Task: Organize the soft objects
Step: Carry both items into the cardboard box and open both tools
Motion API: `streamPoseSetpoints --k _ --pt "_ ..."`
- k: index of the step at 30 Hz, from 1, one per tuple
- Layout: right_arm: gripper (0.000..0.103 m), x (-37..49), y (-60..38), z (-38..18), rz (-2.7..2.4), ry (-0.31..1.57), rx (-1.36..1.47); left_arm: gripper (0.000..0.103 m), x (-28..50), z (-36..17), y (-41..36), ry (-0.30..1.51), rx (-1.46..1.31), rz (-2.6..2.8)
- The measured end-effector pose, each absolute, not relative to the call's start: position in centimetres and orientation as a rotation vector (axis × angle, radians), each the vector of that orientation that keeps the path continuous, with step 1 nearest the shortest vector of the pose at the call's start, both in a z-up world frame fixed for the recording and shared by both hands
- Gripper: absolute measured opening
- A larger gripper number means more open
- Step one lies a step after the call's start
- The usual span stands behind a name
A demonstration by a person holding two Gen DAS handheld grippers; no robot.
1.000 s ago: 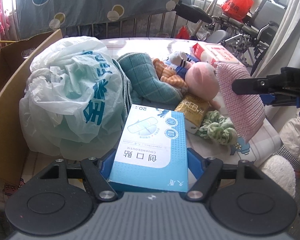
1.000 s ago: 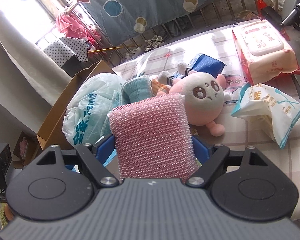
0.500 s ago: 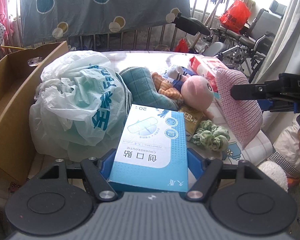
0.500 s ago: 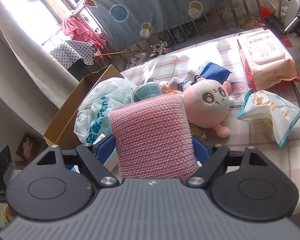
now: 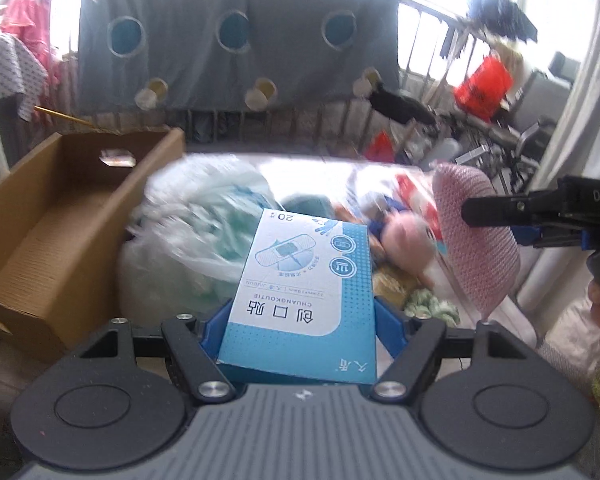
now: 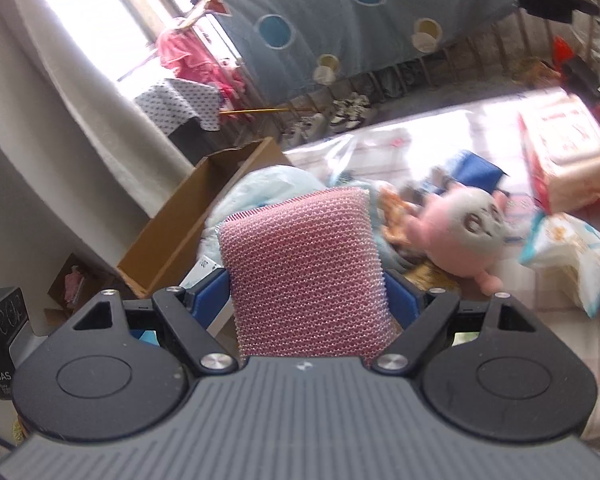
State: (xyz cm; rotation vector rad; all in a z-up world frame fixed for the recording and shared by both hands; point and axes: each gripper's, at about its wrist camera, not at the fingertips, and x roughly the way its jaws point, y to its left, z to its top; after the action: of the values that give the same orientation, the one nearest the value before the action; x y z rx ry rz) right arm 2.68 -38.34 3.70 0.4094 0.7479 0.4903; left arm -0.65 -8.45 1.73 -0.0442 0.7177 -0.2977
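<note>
Behind the surface [image 6: 440,148]: a grey-blue cloth with blue and cream circles [image 5: 236,52], hung over a railing before bright windows; pink garments [image 6: 188,56] hang at the left.

Surface: covered with a pale checked cloth, crowded with items, much of it motion-blurred in both views.

Item 1. Left hand-held gripper [image 5: 300,316]: clenched on a blue and white plaster box [image 5: 304,284], its blue fingers pressed against both long sides. Box held flat above the pile, printed face up, and marked "20".

Item 2. Right hand-held gripper [image 6: 308,296]: clenched on a pink knitted sponge pad [image 6: 304,268], which stands upright between the blue fingers. In the left wrist view the same pad [image 5: 476,236] hangs off the black gripper at the right, above the surface edge.

Item 3. Cardboard box [image 5: 56,224]: open, brown, at the left end of the surface, a hand-hole in its far wall.

Item 4. White plastic bag [image 5: 192,240] with teal lettering: bulky, just beside the cardboard box.

Item 5. Pink plush toy [image 6: 468,236]: lying among the pile, face turned up, near mid-surface.

Item 6. Wet-wipes pack [image 6: 564,156], pink and white: far right of the surface.

Item 7. Tissue pack [image 6: 576,256], white with blue trim: near right edge, apart from the plush toy.

Item 8. Green scrunchie [image 5: 432,306]: on the cloth below the held pad.
</note>
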Motion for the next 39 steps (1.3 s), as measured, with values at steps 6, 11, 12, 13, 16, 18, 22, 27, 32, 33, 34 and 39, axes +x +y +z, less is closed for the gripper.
streamPoseSetpoints --k 6,11,12,13,16,18,22,27,32,33,34,39 --pt "0.082 4.5 -33.6 7.4 0.618 0.720 0.381 0.074 -1.3 5.1 -3.2 0.641 -0.094 -0.201" --pt "0.082 8.0 -27.9 10.4 0.736 0.731 0.375 0.074 0.1 7.3 2.0 0.619 -0.118 -0.127" --pt "0.082 8.9 -26.8 10.9 0.751 0.743 0.380 0.074 0.7 7.6 3.1 0.618 -0.121 -0.109" --pt "0.082 10.1 -25.6 11.4 0.769 0.758 0.388 0.074 1.5 7.8 4.1 0.617 -0.118 -0.091" --pt "0.082 13.8 -22.0 12.3 0.786 0.811 0.416 0.074 4.4 8.3 6.9 0.616 -0.081 -0.032" --pt "0.082 16.3 -19.6 12.6 0.781 0.842 0.421 0.074 6.8 8.4 8.0 0.621 -0.047 -0.012" --pt "0.082 21.8 -14.2 11.6 0.747 0.940 0.424 0.074 12.7 7.2 10.0 0.659 0.046 0.025" --pt "0.082 28.4 -7.9 8.3 0.663 1.065 0.440 0.074 19.6 3.8 12.0 0.737 0.113 0.045" --pt "0.082 34.1 -3.3 3.7 0.537 1.165 0.449 0.075 25.6 0.7 13.3 0.792 0.168 0.036" --pt "0.082 35.1 -2.5 2.7 0.512 1.176 0.447 0.075 26.5 0.3 13.4 0.802 0.178 0.037" --pt "0.082 36.1 -1.8 1.9 0.487 1.188 0.443 0.075 27.5 -0.2 13.5 0.816 0.187 0.040" --pt "0.083 39.4 0.5 -1.6 0.413 1.247 0.453 0.075 30.9 -2.3 13.6 0.868 0.238 0.060"
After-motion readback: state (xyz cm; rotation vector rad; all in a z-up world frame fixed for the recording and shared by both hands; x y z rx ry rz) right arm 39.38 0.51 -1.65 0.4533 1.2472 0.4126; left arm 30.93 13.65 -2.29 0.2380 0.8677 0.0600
